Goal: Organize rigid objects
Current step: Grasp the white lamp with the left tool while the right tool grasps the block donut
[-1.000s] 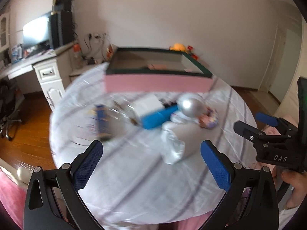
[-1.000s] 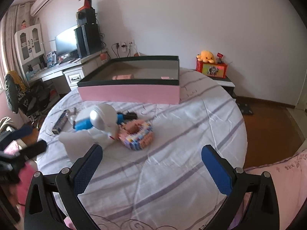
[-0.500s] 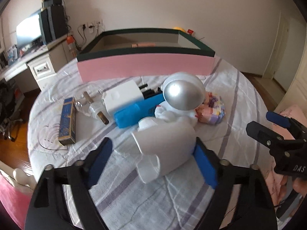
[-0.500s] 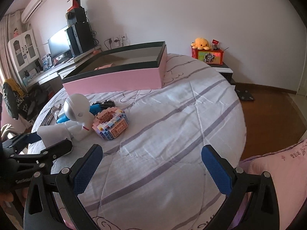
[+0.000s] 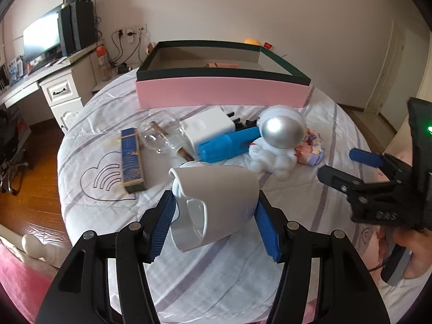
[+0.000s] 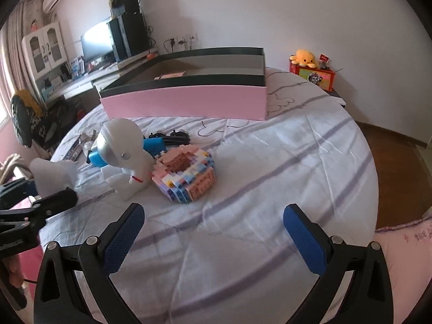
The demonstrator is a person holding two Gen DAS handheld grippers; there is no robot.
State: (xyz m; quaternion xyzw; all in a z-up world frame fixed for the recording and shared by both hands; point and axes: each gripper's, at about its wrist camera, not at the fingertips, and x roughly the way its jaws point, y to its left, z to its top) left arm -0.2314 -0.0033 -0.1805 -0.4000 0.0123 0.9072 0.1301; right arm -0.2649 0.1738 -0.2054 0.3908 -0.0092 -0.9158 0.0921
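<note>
**Gripping a mug on its side: what could slip**

Starting with the biggest thing in play, the pink box (image 5: 221, 95) sits at the far side of the table (image 5: 216, 270), well apart from the clutter. In all likelihood it is where the things belong, so any carry must cross the whole pile; a low swing could clip the box's dark rim.

The white mug (image 5: 216, 199) lies on its side near the table's front edge, mouth to the left and handle facing the camera. The left gripper (image 5: 214, 224) has just been closing on it, and both blue pads now appear to press its flanks. The wall is smooth, curved and tapered, so the mug could squirt forward or roll as it lifts, and the handle might twist it downward.

Just behind stands the astronaut figure (image 5: 280, 140), near enough that a slipping mug could topple it onto the block toy (image 6: 185, 176) touching its side.

The right gripper (image 6: 213, 236) hangs wide open and empty over bare cloth beside those two; the two tools are close and could collide.

The glass bulb (image 5: 162, 141), smallest and most fragile, lies left of the charger (image 5: 208, 129), where a rolling mug might crack it.
</note>
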